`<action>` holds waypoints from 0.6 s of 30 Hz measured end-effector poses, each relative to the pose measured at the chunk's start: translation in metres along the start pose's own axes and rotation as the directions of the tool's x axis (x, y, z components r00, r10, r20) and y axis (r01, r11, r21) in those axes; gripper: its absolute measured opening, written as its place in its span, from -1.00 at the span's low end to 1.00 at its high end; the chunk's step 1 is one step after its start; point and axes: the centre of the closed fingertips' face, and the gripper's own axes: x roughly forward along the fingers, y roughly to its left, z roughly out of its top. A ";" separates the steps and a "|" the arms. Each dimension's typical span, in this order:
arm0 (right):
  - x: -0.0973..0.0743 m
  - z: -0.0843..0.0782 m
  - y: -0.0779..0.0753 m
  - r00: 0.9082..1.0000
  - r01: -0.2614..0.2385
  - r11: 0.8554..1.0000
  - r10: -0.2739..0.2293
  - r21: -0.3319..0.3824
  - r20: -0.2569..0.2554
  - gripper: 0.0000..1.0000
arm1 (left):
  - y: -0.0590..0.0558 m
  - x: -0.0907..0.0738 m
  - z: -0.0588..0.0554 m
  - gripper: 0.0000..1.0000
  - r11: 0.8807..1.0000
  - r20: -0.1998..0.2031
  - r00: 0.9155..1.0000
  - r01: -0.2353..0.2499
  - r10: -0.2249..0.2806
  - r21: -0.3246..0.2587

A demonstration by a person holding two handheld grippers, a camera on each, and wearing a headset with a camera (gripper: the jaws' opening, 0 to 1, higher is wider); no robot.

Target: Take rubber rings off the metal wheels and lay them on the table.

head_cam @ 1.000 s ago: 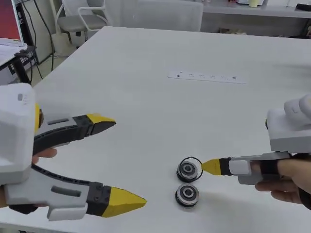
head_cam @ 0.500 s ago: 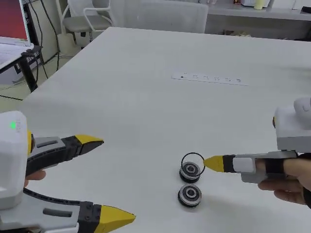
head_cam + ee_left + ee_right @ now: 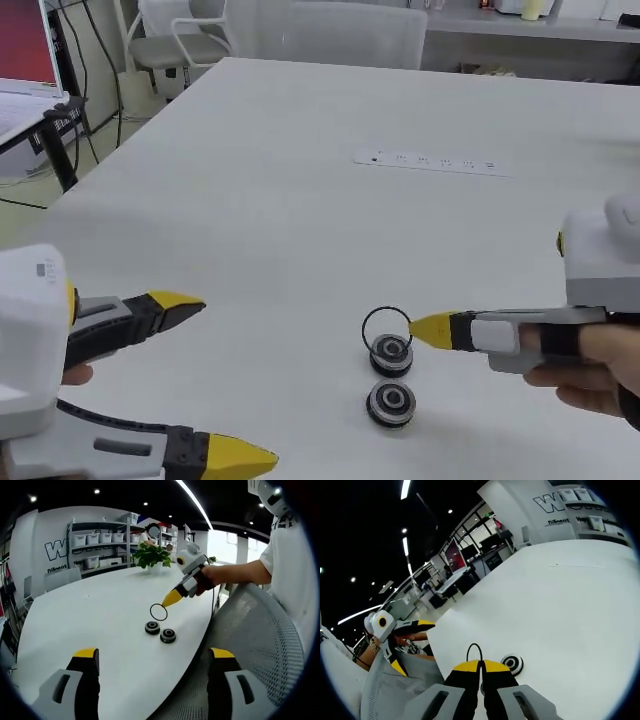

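White desk (image 3: 250,200) with a power strip (image 3: 432,161) farther back and office chairs (image 3: 185,45) beyond its edge. Two metal wheels (image 3: 390,401) lie flat, side by side. The right gripper (image 3: 414,326) is clenched on a black rubber ring (image 3: 385,309), which is raised above the farther wheel and stands nearly on edge. The left gripper (image 3: 225,380) gapes wide, well apart to the left.

Near wheel (image 3: 390,402) lies just before far wheel (image 3: 390,352) on table (image 3: 300,200), power strip (image 3: 437,161) behind.
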 end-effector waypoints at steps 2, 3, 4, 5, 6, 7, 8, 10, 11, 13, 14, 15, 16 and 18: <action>0.002 -0.001 0.004 1.000 -0.008 1.000 0.008 -0.007 -0.003 -1.00 | 0.000 0.000 0.000 0.82 1.000 0.001 1.000 0.001 -0.001 -0.002; 0.004 -0.002 0.006 1.000 -0.014 1.000 0.013 -0.013 -0.007 -1.00 | 0.000 0.001 0.000 0.84 1.000 0.001 1.000 0.002 -0.002 -0.004; 0.005 -0.002 0.007 1.000 -0.016 1.000 0.016 -0.017 -0.010 -1.00 | 0.000 0.001 0.000 0.86 1.000 0.002 1.000 0.002 -0.002 -0.006; 0.006 -0.003 0.009 1.000 -0.018 1.000 0.018 -0.023 -0.012 -1.00 | 0.000 0.001 0.000 0.87 1.000 0.003 1.000 0.002 -0.002 -0.006; 0.008 -0.004 0.011 1.000 -0.023 0.999 0.022 -0.029 -0.017 -1.00 | -0.001 0.001 0.000 0.88 1.000 0.003 1.000 0.002 -0.002 -0.006; 0.009 -0.004 0.012 0.999 -0.027 0.999 0.027 -0.036 -0.020 -1.00 | -0.001 0.001 0.000 0.89 1.000 0.002 1.000 0.003 -0.003 -0.006; 0.011 -0.005 0.014 0.999 -0.032 0.999 0.031 -0.044 -0.024 -1.00 | -0.001 0.001 -0.001 0.89 1.000 -0.003 1.000 0.004 -0.004 -0.004; 0.014 -0.007 0.018 0.999 -0.038 0.997 0.036 -0.060 -0.029 -1.00 | -0.002 0.002 -0.002 0.88 1.000 -0.012 1.000 0.007 -0.007 -0.002; 0.016 -0.008 0.019 0.999 -0.036 0.997 0.034 -0.066 -0.028 -1.00 | -0.002 0.002 -0.003 0.88 1.000 -0.016 1.000 0.007 -0.007 0.000; 0.022 -0.010 0.020 0.999 -0.032 0.997 0.030 -0.076 -0.022 -1.00 | -0.002 0.002 -0.003 0.88 1.000 -0.019 1.000 0.009 -0.009 0.002; 0.024 -0.012 0.021 0.999 -0.036 0.996 0.034 -0.076 -0.027 -1.00 | -0.002 0.002 -0.003 0.88 1.000 -0.019 1.000 0.010 -0.010 0.001; 0.026 -0.013 0.021 0.999 -0.036 0.996 0.034 -0.077 -0.027 -1.00 | -0.002 0.003 -0.003 0.88 1.000 -0.019 1.000 0.012 -0.012 0.001; 0.029 -0.014 0.021 0.999 -0.035 0.996 0.033 -0.077 -0.025 -1.00 | -0.002 0.003 -0.003 0.87 1.000 -0.020 1.000 0.013 -0.013 0.001; 0.033 -0.017 0.019 0.999 -0.033 0.997 0.031 -0.075 -0.028 -1.00 | -0.002 0.003 -0.003 0.86 1.000 -0.019 1.000 0.011 -0.011 0.001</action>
